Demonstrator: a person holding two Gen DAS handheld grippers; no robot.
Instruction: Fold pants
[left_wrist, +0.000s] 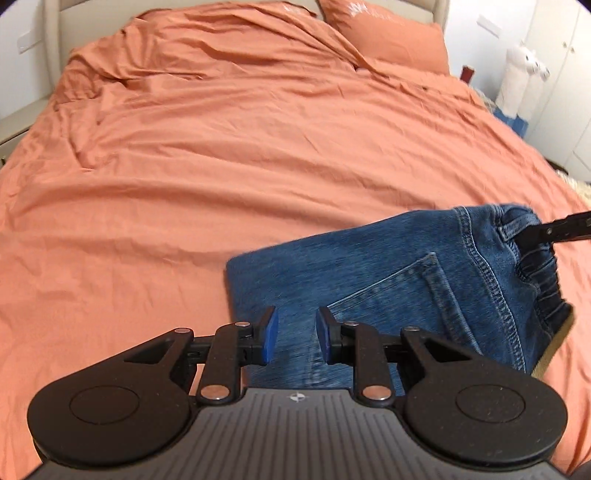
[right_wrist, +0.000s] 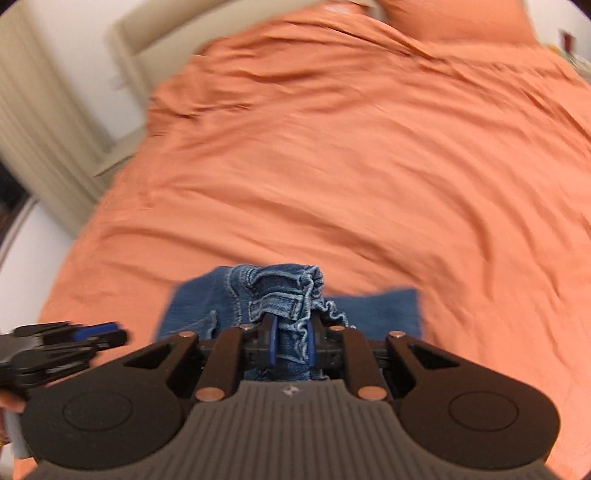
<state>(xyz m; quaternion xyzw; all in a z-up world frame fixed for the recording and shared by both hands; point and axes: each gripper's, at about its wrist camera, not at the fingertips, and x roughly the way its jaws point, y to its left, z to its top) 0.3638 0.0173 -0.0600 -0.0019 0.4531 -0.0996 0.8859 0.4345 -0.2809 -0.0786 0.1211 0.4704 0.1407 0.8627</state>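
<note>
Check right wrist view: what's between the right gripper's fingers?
Bunched denim: the waistband of the jeans is pinched in the right gripper, shown in the right wrist view. The left gripper is open, with nothing clamped.

The left gripper (left_wrist: 295, 338) sits low in the frame centre, blue pads parted with nothing between them. The right gripper (right_wrist: 291, 345), also bottom centre, is clamped on bunched denim.

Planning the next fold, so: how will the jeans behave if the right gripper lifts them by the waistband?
The jeans will probably drape rather than stay flat: the waistband already bunches between the right gripper fingers. The stacked denim layers look fairly heavy, so the free folded end would likely sag and unfold. Slipping seems unlikely; the open left gripper could support it.
</note>
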